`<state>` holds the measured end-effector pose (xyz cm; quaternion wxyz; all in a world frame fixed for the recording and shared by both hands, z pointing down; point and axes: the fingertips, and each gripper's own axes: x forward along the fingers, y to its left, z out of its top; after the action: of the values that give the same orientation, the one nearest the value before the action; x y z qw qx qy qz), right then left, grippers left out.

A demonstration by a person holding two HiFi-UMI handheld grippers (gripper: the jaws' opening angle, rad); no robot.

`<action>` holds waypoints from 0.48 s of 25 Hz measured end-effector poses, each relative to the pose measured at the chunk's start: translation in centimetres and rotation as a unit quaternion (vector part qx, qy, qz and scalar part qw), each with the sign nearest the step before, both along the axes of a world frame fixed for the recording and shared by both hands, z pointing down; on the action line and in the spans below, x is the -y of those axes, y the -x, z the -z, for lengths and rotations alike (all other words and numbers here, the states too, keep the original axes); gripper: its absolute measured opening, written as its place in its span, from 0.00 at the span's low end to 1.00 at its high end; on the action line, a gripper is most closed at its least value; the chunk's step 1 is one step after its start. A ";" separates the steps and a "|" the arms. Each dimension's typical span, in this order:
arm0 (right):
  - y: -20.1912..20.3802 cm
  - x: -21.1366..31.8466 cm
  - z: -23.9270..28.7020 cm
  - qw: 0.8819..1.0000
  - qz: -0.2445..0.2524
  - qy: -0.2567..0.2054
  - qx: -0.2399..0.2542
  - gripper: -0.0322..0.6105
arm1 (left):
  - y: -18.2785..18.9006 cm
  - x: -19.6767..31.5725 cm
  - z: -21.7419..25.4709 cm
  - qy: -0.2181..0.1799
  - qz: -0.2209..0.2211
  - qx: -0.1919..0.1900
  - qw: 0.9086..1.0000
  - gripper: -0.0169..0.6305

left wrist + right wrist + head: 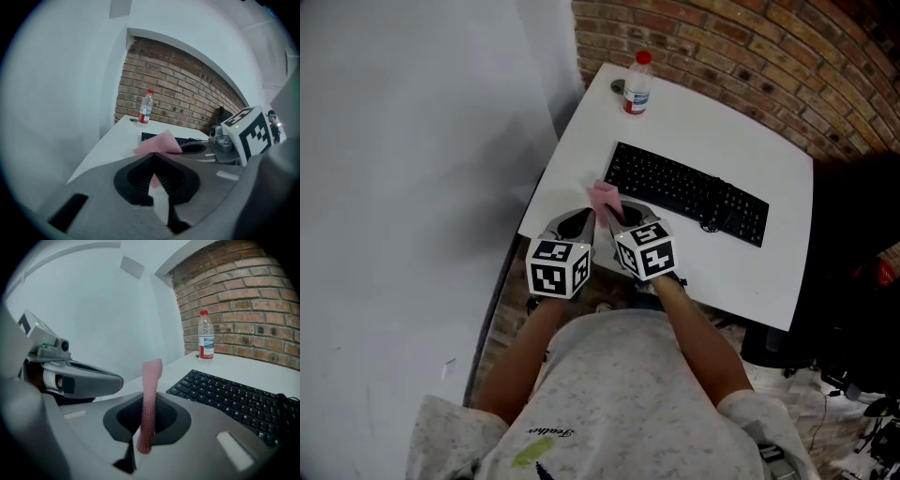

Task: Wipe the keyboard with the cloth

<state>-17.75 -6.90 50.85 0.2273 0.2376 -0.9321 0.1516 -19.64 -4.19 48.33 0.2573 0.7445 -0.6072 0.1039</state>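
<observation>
Cloth (604,199), clamped by left gripper (153,161) and right gripper (149,413) beside keyboard (689,192): best lowered flat, drawn rightward across keys.

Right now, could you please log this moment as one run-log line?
right gripper: shut on cloth | left gripper: jaws together, cloth just beyond | keyboard: no cloth on it | bottle: upright behind keyboard

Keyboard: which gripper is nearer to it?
Right. The right gripper sits just off the keyboard's near-left corner. The left gripper is further left, beyond the right one.
</observation>
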 end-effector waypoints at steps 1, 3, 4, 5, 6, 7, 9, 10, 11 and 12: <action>0.1 0.2 -0.4 1.000 0.003 0.000 -0.007 0.08 | 0.2 0.2 -0.2 0.003 0.002 -0.001 1.000 0.01; 0.4 0.8 -1.1 1.000 0.005 0.002 -0.016 0.08 | 0.4 0.5 -0.7 0.009 0.004 -0.001 1.000 0.01; 0.5 1.1 -1.4 1.000 0.006 0.003 -0.019 0.08 | 0.6 0.6 -0.8 0.012 0.006 -0.001 1.000 0.01; 0.7 1.3 -1.7 1.000 0.006 0.003 -0.024 0.08 | 0.6 0.7 -1.0 0.014 0.007 -0.001 1.000 0.01; 0.7 1.5 -2.1 1.000 0.007 0.004 -0.030 0.08 | 0.7 0.8 -1.2 0.016 0.008 -0.001 1.000 0.01; 0.7 1.7 -2.4 0.999 0.009 0.004 -0.036 0.08 | 0.7 0.9 -1.4 0.019 0.009 -0.002 1.000 0.01; 0.8 2.1 -3.0 0.999 0.012 0.003 -0.049 0.08 | 0.8 1.1 -1.8 0.022 0.013 -0.004 1.000 0.01; 0.8 2.3 -3.2 0.998 0.013 0.002 -0.054 0.08 | 1.0 1.3 -1.9 0.023 0.016 -0.005 1.000 0.01; 0.7 2.5 -3.5 0.998 0.014 0.002 -0.059 0.08 | 1.0 1.4 -2.0 0.023 0.018 -0.007 1.000 0.01; 0.6 2.7 -3.7 0.998 0.014 0.002 -0.062 0.08 | 1.0 1.6 -2.1 0.023 0.020 -0.008 1.000 0.01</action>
<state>-18.31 -9.62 54.57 0.2877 0.2327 -0.9192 0.1348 -20.63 -5.77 50.46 0.2812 0.7271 -0.6171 0.1067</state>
